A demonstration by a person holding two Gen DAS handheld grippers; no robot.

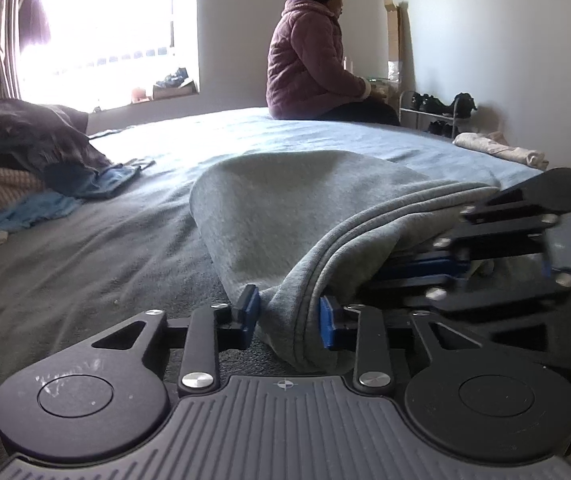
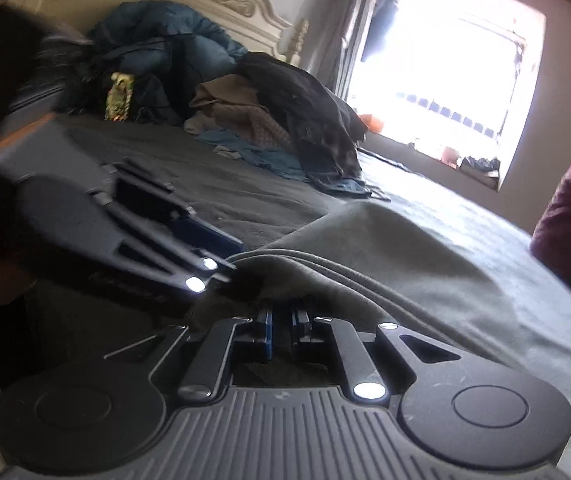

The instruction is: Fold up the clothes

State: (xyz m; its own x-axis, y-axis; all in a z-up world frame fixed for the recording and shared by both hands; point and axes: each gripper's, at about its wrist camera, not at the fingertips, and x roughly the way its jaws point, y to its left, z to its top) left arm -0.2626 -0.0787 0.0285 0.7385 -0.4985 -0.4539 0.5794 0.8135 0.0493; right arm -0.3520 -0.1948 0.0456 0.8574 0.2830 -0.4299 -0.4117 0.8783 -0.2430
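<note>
garment: grey sweatshirt (image 1: 285, 208), lying on the bed (image 1: 125, 240), near edge lifted off it, far part still resting on the sheet
left gripper (image 1: 289, 312): blue fingers (image 1: 250, 304) either side of a bunched fold at the hem, narrow gap, cloth fills it; looks pinched, grip thin
right gripper (image 2: 281, 328): fingers almost fully closed on the ribbed hem, just right of the left one; cloth runs into them in its own view
spacing: both grippers close together on the same edge, nearly touching
step (my read): carry the held edge over toward the far side to make a fold
how to do it well: spread the two hands apart along the hem first so the edge goes taut; lift low, move both together, lay the edge flat on the far part, align the edges before release
risk: left pinch is on a bunch, may slip or drag extra layers
surroundings: clothes pile (image 2: 277, 128) far left by the headboard; person in a purple jacket (image 1: 309, 60) sitting on the far edge, well apart; folded beige item (image 1: 501, 150) far right
</note>
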